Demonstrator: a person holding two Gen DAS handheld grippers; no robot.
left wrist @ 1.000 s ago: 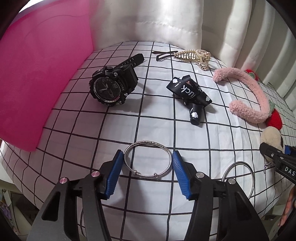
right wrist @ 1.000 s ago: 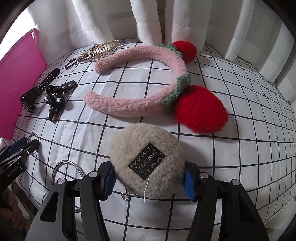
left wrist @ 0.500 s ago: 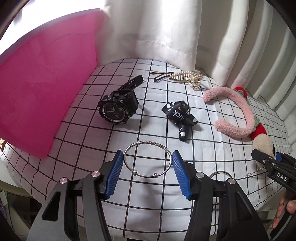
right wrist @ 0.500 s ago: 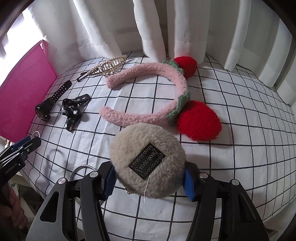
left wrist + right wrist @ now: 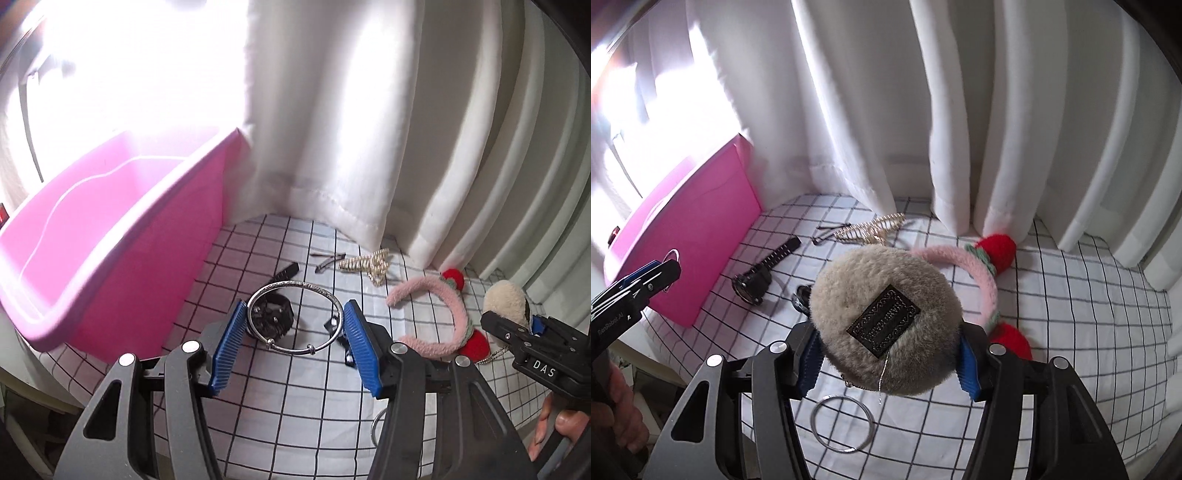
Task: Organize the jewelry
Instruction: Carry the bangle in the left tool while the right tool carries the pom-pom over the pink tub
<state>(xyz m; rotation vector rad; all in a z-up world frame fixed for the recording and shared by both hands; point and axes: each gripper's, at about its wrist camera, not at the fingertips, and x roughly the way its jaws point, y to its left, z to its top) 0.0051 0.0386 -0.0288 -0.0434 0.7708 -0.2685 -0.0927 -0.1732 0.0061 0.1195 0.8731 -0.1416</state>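
Observation:
My left gripper (image 5: 295, 341) is shut on a silver bangle (image 5: 321, 290) and holds it high above the checked cloth, right of the pink bin (image 5: 92, 236). My right gripper (image 5: 886, 360) is shut on a round beige fluffy pouch (image 5: 882, 317) with a dark label and a thin chain, also lifted off the cloth. The pouch shows in the left wrist view (image 5: 506, 299), held in the right gripper (image 5: 517, 332). The left gripper shows at the left of the right wrist view (image 5: 665, 269).
On the cloth lie a black watch (image 5: 753, 284), a gold hair claw (image 5: 871, 229), a pink fluffy headband with red strawberries (image 5: 988, 280), a small black item (image 5: 801, 297) and a second silver bangle (image 5: 842, 422). White curtains hang behind.
Both grippers have risen well above the cloth with their loads. The left gripper now sees into the open top of the pink bin.

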